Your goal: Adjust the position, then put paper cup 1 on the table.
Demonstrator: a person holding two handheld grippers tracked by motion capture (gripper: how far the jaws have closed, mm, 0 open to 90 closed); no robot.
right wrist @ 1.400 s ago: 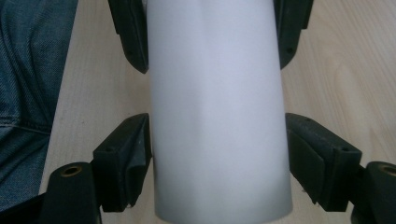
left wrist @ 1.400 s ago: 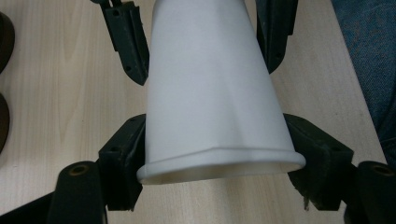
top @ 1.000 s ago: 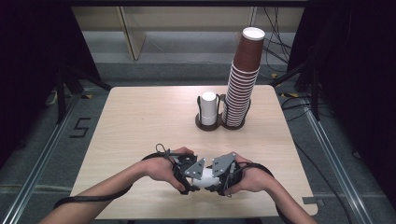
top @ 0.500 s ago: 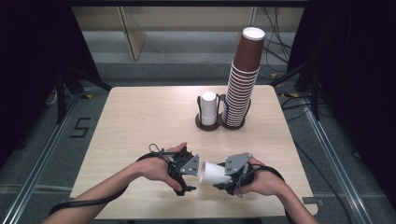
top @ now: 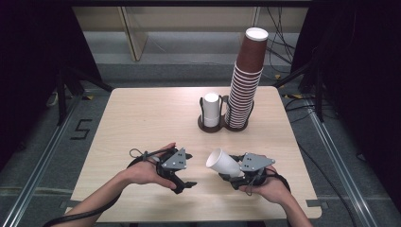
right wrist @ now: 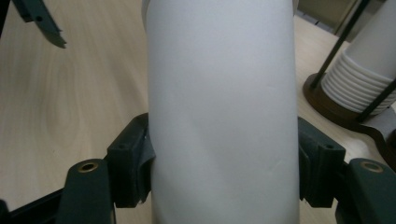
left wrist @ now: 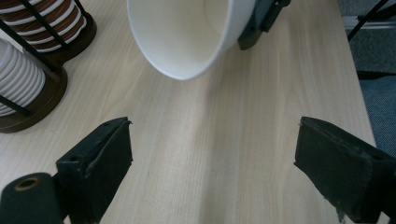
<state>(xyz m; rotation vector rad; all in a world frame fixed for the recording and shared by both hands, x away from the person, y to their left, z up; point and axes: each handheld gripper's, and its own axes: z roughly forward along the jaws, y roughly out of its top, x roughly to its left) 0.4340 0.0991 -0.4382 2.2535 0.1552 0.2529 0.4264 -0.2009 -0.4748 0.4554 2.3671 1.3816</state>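
**One white cup held, the other jaws empty**

The right gripper (top: 226, 173) has its jaws pressed on both sides of a white paper cup (top: 222, 162); in the right gripper view the cup (right wrist: 223, 112) fills the space between the two pads, near its closed bottom end. The cup lies almost level above the light wooden tabletop (top: 156, 118), and its open mouth points toward the left gripper (top: 188, 181).

The jaws of the left gripper have just been narrowing a little, but they stand apart and nothing is between them. In the left gripper view the rim of the cup (left wrist: 184, 37) is ahead of these jaws and above them, not inside.

Beyond the jaws stand a short stack of white cups (top: 211, 110) and a tall stack of brown paper cups (top: 246, 80) in a dark wire holder (top: 222, 126).

I think the main risk is crushing: the paper wall is thin, so a stronger squeeze could dent it. Also, the grip sits near one end, so the cup could tilt or slip if the hand turns quickly. If it goes to the white stack, a careless approach could knock the tall stack beside it.
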